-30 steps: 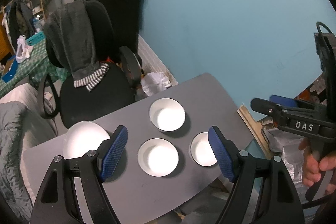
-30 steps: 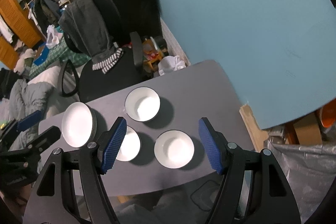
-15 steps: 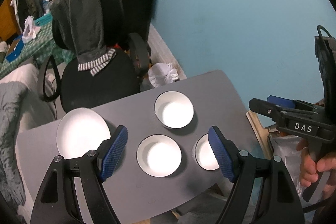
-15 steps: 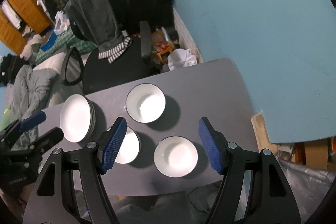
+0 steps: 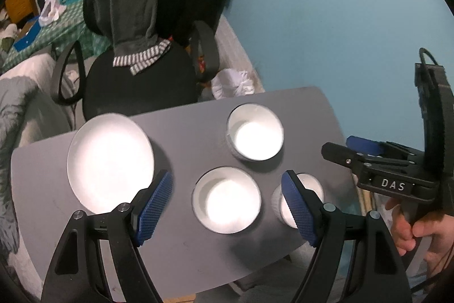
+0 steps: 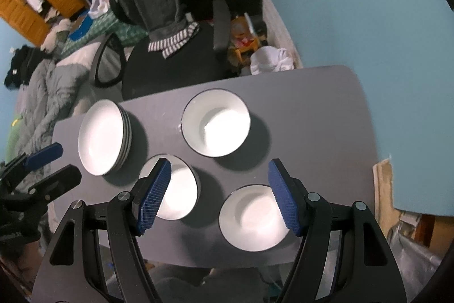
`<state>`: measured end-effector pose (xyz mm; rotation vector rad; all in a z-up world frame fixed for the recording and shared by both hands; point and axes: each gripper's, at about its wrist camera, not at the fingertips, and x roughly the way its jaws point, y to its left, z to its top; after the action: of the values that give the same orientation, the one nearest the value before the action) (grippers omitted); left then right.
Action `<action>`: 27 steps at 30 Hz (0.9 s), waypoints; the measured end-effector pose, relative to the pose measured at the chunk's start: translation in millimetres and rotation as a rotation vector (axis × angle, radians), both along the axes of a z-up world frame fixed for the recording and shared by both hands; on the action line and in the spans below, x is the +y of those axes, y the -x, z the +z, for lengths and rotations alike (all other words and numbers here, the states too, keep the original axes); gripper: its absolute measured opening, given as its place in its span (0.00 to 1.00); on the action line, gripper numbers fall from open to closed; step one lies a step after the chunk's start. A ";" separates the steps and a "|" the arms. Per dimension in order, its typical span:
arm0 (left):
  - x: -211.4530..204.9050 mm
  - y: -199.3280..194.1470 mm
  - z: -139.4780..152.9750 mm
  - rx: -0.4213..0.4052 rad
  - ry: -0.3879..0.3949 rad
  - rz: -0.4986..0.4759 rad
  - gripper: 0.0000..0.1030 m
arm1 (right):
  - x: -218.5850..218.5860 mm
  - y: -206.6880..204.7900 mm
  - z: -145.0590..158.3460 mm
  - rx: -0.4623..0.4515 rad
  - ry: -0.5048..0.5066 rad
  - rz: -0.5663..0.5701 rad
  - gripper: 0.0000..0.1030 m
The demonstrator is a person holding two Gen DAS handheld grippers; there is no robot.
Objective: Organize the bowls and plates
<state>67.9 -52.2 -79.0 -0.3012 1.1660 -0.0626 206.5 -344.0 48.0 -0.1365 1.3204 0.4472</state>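
Tabletop (image 6: 312, 110), grey, bearing from left to right: stack of white plates (image 6: 103, 137), near-left bowl (image 6: 177, 189), far bowl (image 6: 216, 122), near-right bowl (image 6: 252, 220), all apart from one another. Left gripper (image 5: 227, 206) and right gripper (image 6: 220, 195) both hover above, blue pads spread wide, holding nothing. Office chair (image 6: 170, 58) with draped grey garment stands behind the table.

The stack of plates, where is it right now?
In the right wrist view, the stack of plates sits at the table's left end, beside the three bowls, in front of the office chair.
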 end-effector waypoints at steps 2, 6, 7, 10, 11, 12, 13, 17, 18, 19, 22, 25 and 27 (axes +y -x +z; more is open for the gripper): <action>1.9 0.7 -8.3 0.009 -0.008 -0.001 0.78 | 2.9 1.4 -9.7 0.010 0.011 0.019 0.68; 4.1 2.7 -25.1 0.034 -0.010 -0.009 0.78 | 7.5 5.0 -27.3 0.028 0.018 0.048 0.68; 4.5 3.3 -29.3 0.037 -0.010 -0.012 0.78 | 9.5 6.0 -33.4 0.035 0.024 0.059 0.68; 4.6 2.9 -45.6 0.064 -0.021 -0.021 0.78 | 16.2 8.2 -49.1 0.048 0.049 0.092 0.68; 5.1 2.4 -51.1 0.073 -0.026 -0.023 0.78 | 18.0 9.8 -54.9 0.058 0.055 0.102 0.68; 5.1 2.1 -57.5 0.086 -0.033 -0.027 0.78 | 19.8 10.4 -59.9 0.068 0.055 0.109 0.68; 5.3 1.9 -62.4 0.091 -0.035 -0.031 0.78 | 20.4 11.2 -64.3 0.078 0.053 0.114 0.68; 5.6 4.3 -83.8 0.118 -0.035 -0.042 0.78 | 25.9 14.0 -82.7 0.124 0.032 0.134 0.68; 5.9 5.1 -90.1 0.135 -0.041 -0.048 0.78 | 28.2 14.4 -89.2 0.139 0.032 0.143 0.68; 5.8 5.2 -95.8 0.150 -0.045 -0.052 0.78 | 30.8 15.3 -91.3 0.146 0.031 0.148 0.68; 7.3 6.1 -108.2 0.164 -0.034 -0.055 0.78 | 38.6 17.8 -102.5 0.160 0.030 0.182 0.68; 10.8 4.5 -122.6 0.198 -0.014 -0.041 0.78 | 43.7 18.9 -114.9 0.178 0.038 0.202 0.68; 11.4 4.2 -129.6 0.216 -0.003 -0.029 0.78 | 45.5 19.4 -121.3 0.194 0.039 0.207 0.68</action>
<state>63.8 -40.8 -208.5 -0.2935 1.3845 -0.0551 187.1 -298.5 -73.4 -0.2697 1.5130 0.6221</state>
